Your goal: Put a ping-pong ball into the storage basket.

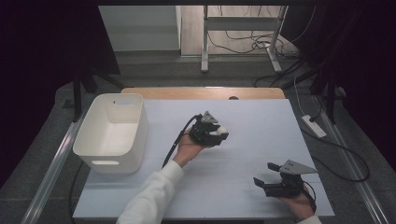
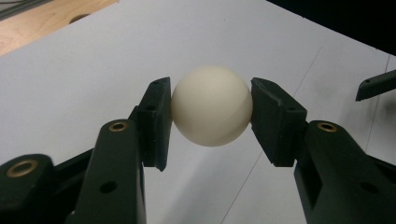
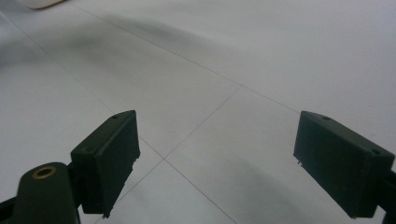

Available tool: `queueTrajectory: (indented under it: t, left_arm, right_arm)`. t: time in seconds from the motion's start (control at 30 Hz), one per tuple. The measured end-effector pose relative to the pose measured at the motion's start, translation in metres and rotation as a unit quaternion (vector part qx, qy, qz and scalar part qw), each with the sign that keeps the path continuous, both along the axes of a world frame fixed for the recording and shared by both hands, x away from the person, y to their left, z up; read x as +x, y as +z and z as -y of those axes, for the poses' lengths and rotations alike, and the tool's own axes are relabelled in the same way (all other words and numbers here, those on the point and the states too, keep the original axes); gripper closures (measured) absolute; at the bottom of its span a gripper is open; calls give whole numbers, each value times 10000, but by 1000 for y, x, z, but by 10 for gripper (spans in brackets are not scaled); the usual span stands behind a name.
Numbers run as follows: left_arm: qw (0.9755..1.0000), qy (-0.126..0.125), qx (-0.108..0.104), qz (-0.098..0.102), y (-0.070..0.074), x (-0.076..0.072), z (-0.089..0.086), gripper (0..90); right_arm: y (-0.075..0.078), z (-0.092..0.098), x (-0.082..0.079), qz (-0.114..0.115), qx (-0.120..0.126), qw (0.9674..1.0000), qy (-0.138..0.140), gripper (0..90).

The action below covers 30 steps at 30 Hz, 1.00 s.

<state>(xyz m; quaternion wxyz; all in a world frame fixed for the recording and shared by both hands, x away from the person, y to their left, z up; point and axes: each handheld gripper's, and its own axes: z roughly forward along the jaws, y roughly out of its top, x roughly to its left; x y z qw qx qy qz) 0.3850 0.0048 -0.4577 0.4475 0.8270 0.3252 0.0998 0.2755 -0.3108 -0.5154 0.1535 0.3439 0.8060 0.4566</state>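
White table point(image 1: 224, 182) | ball point(image 2: 211, 105) pinched inside left gripper point(image 2: 210, 123)

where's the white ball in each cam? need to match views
High view: ball just right of centre, at the tip of the left gripper.
Left gripper view: ball at centre, clamped between the two jaws.
Right gripper view: not in it; its jaws stand apart over bare mat.
Shared landmark: the white mat with thin seam lines.
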Motion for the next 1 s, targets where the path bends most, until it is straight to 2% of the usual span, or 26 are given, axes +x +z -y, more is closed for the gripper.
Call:
queueTrajectory:
  t: [0.37,1.0]
  left_arm:
    - [9998,28,-129,158,11,-5,-9,506]
    - [9994,50,-238,231,20,-11,-18,506]
  right_arm:
    - [0,0,0,2,9,10000,7,143]
    - [0,-1,0,3,-23,10000,26,145]
